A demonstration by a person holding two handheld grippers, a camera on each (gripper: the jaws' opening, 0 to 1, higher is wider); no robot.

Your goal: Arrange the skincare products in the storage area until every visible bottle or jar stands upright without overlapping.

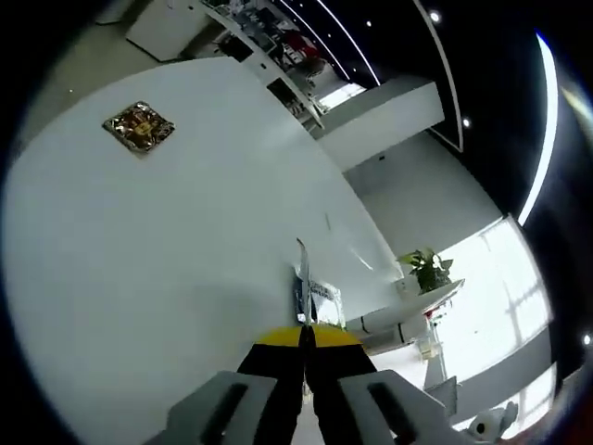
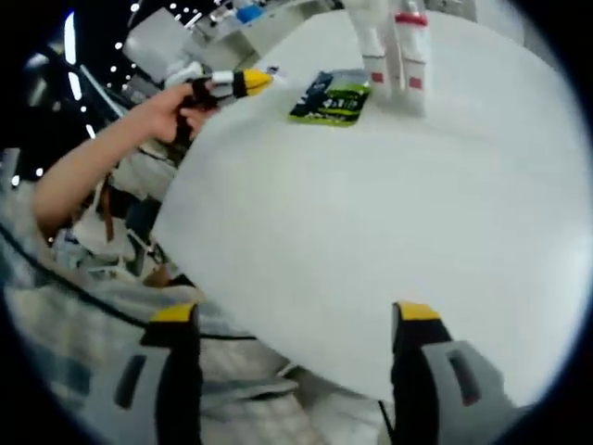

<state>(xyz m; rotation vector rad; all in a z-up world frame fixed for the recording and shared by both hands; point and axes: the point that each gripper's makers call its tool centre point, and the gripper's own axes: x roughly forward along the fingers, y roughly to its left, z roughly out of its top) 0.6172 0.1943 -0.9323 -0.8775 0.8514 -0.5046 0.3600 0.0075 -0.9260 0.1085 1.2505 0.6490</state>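
Observation:
My left gripper (image 1: 304,336) is shut, and a thin flat packet (image 1: 301,273) seen edge-on rises from between its yellow-tipped jaws. It hangs over the white round table (image 1: 185,260), where a gold and brown square sachet (image 1: 139,127) lies far off. In the right gripper view, the left gripper (image 2: 252,82) is held in a hand beside a dark green sachet (image 2: 330,98) lying flat. Two white bottles (image 2: 397,48) with red bands stand upright behind that sachet. My right gripper (image 2: 296,315) is open over the table's near edge (image 2: 278,352), with nothing between its jaws.
The person's forearm (image 2: 102,158) and checked clothing (image 2: 65,324) sit off the table's left side. Beyond the table are a second white table with a potted plant (image 1: 426,269) and shelves (image 1: 278,46). Bare tabletop (image 2: 371,213) lies between my right gripper and the products.

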